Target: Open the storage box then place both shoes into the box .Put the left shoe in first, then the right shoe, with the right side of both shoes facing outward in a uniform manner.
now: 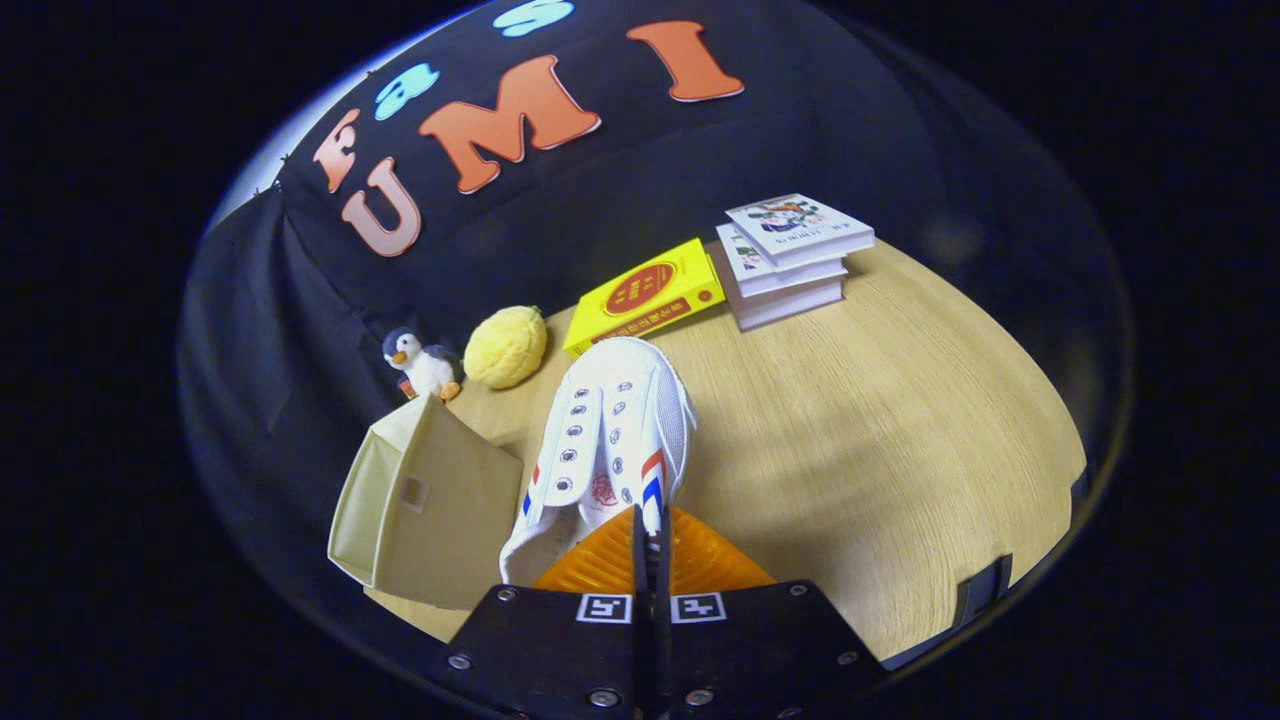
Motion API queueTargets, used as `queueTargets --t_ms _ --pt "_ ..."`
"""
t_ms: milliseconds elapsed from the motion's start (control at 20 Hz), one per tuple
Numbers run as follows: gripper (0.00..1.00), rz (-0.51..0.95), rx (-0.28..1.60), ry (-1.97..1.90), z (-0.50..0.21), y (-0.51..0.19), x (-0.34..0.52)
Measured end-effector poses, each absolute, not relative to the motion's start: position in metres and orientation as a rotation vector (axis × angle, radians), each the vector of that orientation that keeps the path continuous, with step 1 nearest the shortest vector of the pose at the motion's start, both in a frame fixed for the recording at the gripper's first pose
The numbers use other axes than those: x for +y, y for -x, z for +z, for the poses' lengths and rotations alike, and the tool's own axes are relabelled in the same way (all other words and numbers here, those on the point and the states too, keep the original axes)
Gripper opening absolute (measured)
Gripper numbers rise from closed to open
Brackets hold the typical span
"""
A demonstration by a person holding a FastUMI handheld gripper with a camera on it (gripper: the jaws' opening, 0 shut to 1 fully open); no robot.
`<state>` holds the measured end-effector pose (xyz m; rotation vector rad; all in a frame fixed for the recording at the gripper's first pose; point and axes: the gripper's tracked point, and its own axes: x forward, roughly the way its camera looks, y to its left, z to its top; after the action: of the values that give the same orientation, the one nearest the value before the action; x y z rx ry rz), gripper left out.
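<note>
Closed almost to a slit, the claw [650, 545] pinches the side wall of a white shoe [610, 440] at its collar, both fingers pressing on the canvas near the red and blue stripes. That shoe points away from the fingers, toe toward the far side of the worktop [880, 440], laceless eyelets up. Just beside it, on the left, sits the cream storage box [430, 505]; its inside cannot be seen. Beyond the box stand a small penguin toy [422, 365] and a yellow plush ball [506, 346]. Farther back lie a yellow book [645, 296] and a stack of white books [790, 258].
</note>
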<state>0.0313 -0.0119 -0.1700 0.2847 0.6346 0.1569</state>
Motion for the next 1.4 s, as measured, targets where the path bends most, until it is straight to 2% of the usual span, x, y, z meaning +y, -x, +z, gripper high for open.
queueTargets --t_ms 450,750,1050,1300,1400 --pt "0.0 0.25 0.598 -0.315 -0.111 -0.015 0.132" --pt "0.0 0.273 0.607 -0.266 -0.117 -0.009 0.211" --pt "0.0 0.182 0.696 -0.146 -0.165 -0.006 0.231" --pt "0.01 0.111 0.692 -0.067 -0.181 -0.01 0.227" --pt "0.1 0.135 0.68 -0.078 -0.176 -0.005 0.237"
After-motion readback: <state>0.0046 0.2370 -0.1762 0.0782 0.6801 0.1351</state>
